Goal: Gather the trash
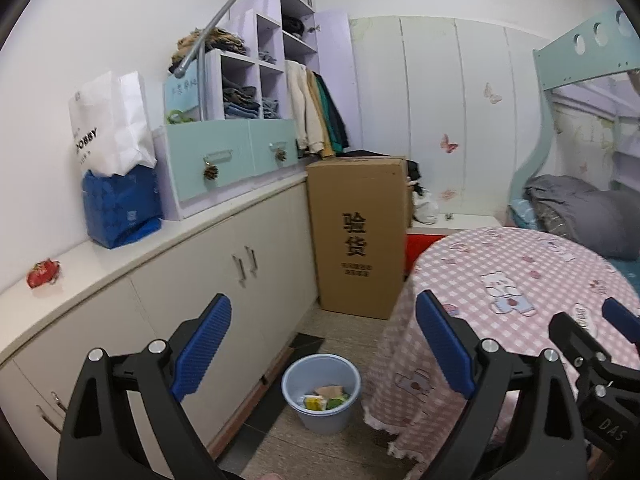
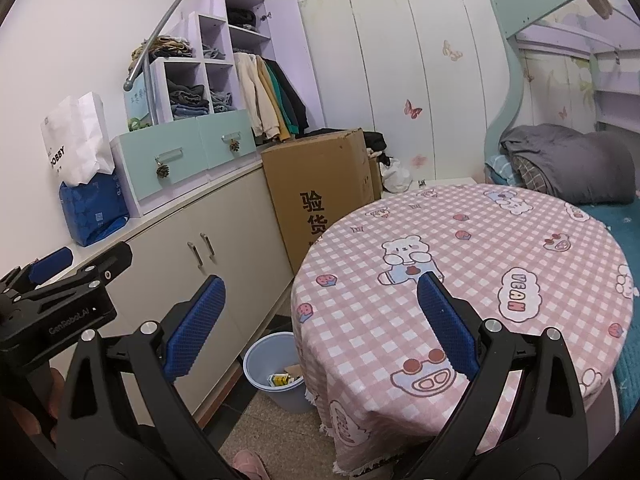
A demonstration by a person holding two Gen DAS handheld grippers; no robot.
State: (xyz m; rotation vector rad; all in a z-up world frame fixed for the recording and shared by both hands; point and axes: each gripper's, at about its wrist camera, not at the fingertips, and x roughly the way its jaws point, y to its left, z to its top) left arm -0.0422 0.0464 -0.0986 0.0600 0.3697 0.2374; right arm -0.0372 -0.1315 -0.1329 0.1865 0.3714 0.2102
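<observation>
Left tool (image 1: 324, 344): blue pads spread wide, nothing between them; raised above the floor.
Right tool (image 2: 320, 320): pads spread wide, nothing held; poised over the near edge of the round desk (image 2: 500, 240).
Bin (image 1: 320, 392): pale blue bucket on the floor, below and just ahead of the left tool, between the cabinet doors and the desk's hanging cloth; to the lower left of the right tool.
Trash in bin (image 1: 326, 398): several wrappers and scraps, yellow, green and tan, already lying at the bottom.
Red item (image 1: 43, 274): crumpled red wrapper-like piece, far left of the left tool, on the long cabinet desk (image 1: 120, 256); probably the 1 loose piece left to collect, though its nature is uncertain.
Round desk top: checked cloth, no loose trash visible.
Risk 1: reaching left for the red item, the left tool could nudge it toward the wall.
Risk 2: a thin wrapper may slip from the pads before reaching the bin.
Risk 3: the 2 tools sit close together; a swing could knock them.
</observation>
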